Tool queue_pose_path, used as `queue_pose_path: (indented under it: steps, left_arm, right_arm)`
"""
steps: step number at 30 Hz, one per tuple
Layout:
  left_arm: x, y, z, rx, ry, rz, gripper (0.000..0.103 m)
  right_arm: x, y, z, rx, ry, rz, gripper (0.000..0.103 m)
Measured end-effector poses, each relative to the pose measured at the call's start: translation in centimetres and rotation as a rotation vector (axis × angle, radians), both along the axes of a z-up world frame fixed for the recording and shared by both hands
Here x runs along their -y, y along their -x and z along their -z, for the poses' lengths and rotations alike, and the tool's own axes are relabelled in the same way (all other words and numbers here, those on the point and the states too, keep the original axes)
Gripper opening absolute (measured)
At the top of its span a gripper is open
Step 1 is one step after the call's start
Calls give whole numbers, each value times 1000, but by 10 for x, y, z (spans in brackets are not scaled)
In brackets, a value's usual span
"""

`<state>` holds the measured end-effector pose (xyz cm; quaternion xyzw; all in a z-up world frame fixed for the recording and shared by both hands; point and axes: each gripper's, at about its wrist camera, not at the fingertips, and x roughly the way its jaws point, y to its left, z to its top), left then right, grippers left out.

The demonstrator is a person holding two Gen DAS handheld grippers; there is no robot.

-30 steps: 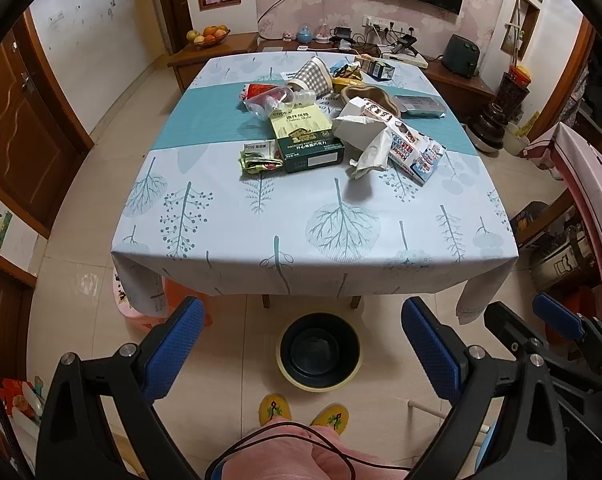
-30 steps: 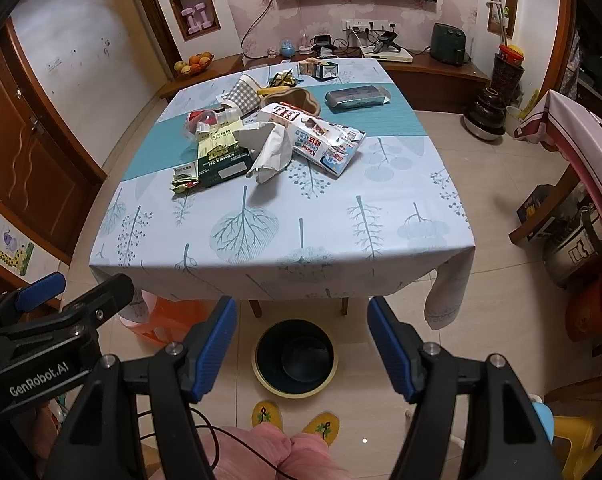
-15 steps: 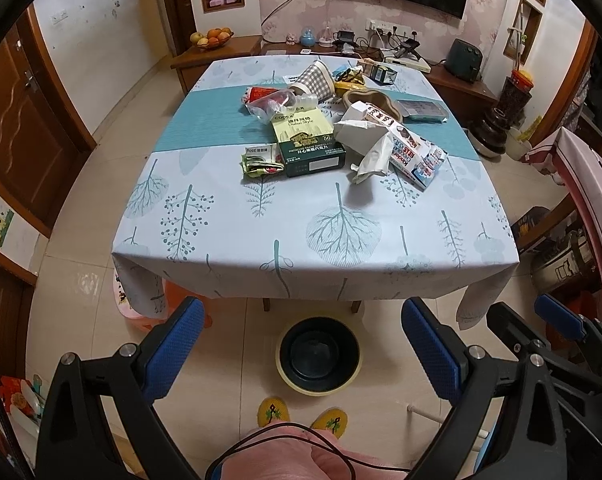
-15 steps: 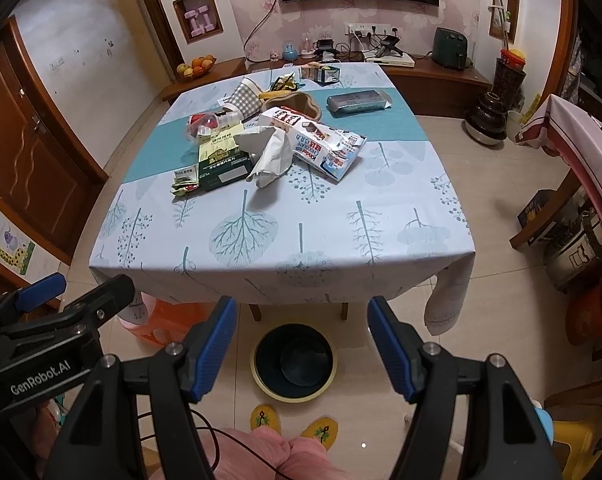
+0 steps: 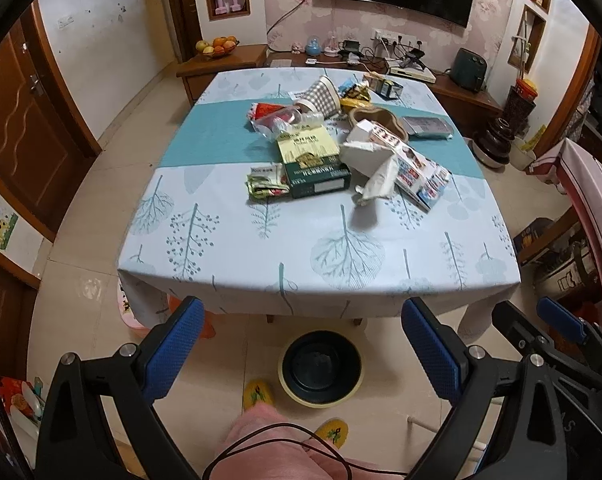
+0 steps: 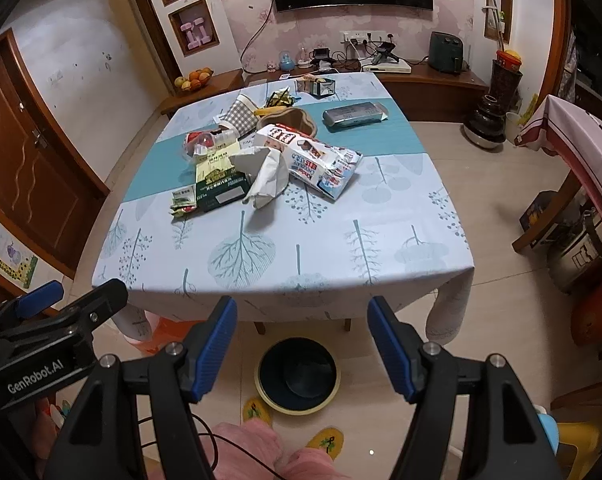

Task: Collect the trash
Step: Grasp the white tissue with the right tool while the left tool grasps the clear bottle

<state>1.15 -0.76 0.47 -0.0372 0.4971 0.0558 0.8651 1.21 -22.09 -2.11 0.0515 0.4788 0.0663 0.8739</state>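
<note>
The left tool [image 5: 301, 344] hangs above the floor in front of the tabletop [image 5: 229, 240], its blue pads spread wide with nothing between them. On the tabletop's far half lies the trash, well apart from both tools. At the left of the heap sits a small green packet [image 5: 267, 186], touching a dark green box [image 5: 315, 166]. Behind the box lie a clear plastic bag with red contents [image 5: 275, 118] and a checked paper cup [image 5: 321, 98] tipped on its side. To the right of the box is a crumpled white tissue [image 5: 375, 178], lying partly over a torn snack wrapper [image 5: 417, 170]. A brown bowl [image 5: 377, 118] stands behind the wrapper, and a grey foil pack [image 5: 427, 126] lies further right on the teal strip. On the floor under the near edge stands a dark bin [image 5: 321, 364] with a yellow rim, beside yellow slippers [image 5: 259, 392]. The right tool [image 6: 301, 344] hovers over that same spot, its pads likewise wide apart and empty.
</note>
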Motion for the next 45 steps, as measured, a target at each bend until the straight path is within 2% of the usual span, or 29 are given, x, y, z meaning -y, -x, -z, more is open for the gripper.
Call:
queue_pose_path:
  steps: [8,15,20,26,31,34,37,39,45]
  left_arm:
    - [-26,-37,0,-7,10,-2,98]
    - [-63,-101,6,-39,47,10,98]
    - [-94,-154,17,-84,70,32,98]
    - [-125,-214,44,-163,90,80,98]
    - [-134,-262,62,-209,47,168,98]
    - [-133,-289,72,-216,-11,239,98]
    - [-125,-313,81,-214,-87,311,98]
    - [-117,-328,88,-222,-124,366,98]
    - [-85,-349,107,-249,-184,526,98]
  right_arm:
    - [-17,-30,-2,6,1,2,68]
    - [-39,-76,0,-22,-2,40,67]
    - [-53,-120,12,-72,-9,114,67]
    - [-76,-167,43,-145,39,151,67]
    - [-89,-201,70,-194,72,176,67]
    - [-93,-218,83,-217,91,205,67]
    - [-96,-229,94,-233,105,229,65]
    - [-98,-236,100,-243,110,239,59]
    - [-102,-245,108,-265,99,268,57]
